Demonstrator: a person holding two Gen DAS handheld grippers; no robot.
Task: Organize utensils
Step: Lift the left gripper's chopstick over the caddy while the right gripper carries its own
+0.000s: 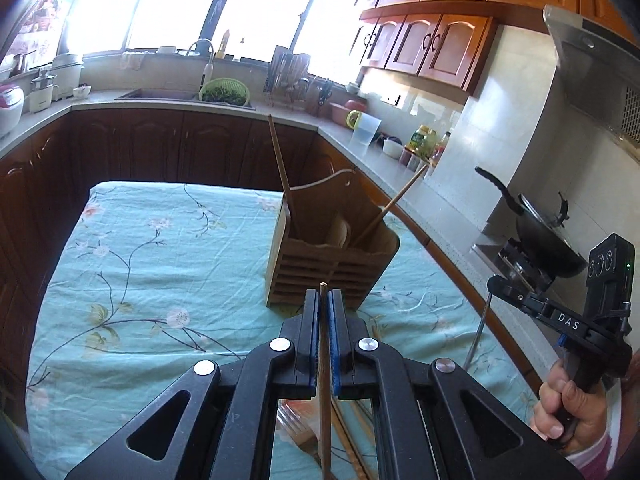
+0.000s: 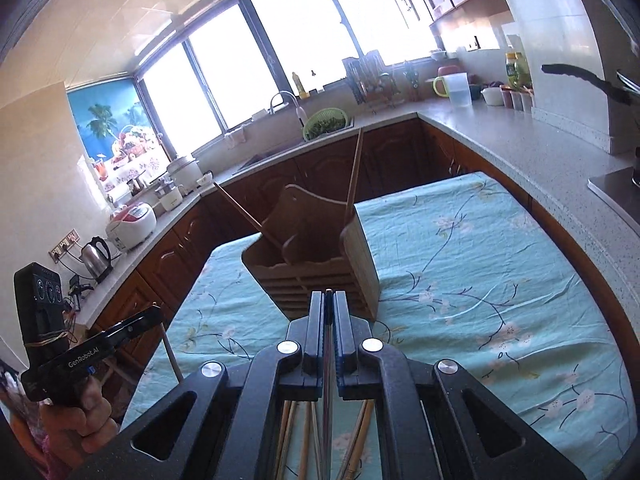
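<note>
Your left gripper (image 1: 324, 296) pinches a wooden chopstick (image 1: 325, 392); your right gripper (image 2: 329, 300) clamps a thin metal utensil (image 2: 327, 392). Lift each clear, tilt upright, then lower into the wooden holder (image 1: 328, 256) at frame centre.

The left gripper (image 1: 324, 300) is matte black plastic, with two narrow fingers (image 1: 310, 320) lined in blue pads and angular linkage arms pierced by rounded triangular cutouts, pinned by round silver screws (image 1: 280, 345). The right gripper (image 2: 329, 302) is built alike: black fingers, blue inner strips, silver pivot screws (image 2: 372, 345). Seen from the side, the right unit bears white letters "DAS", a boxy black module with three round dials and a small green light; the left one reads "GenRobot.AI", its module bound by a rubber band. The right hand (image 1: 560, 408) is bare skin, with a pink-and-white cuff; the left hand (image 2: 86, 424) shows pink fabric.
</note>
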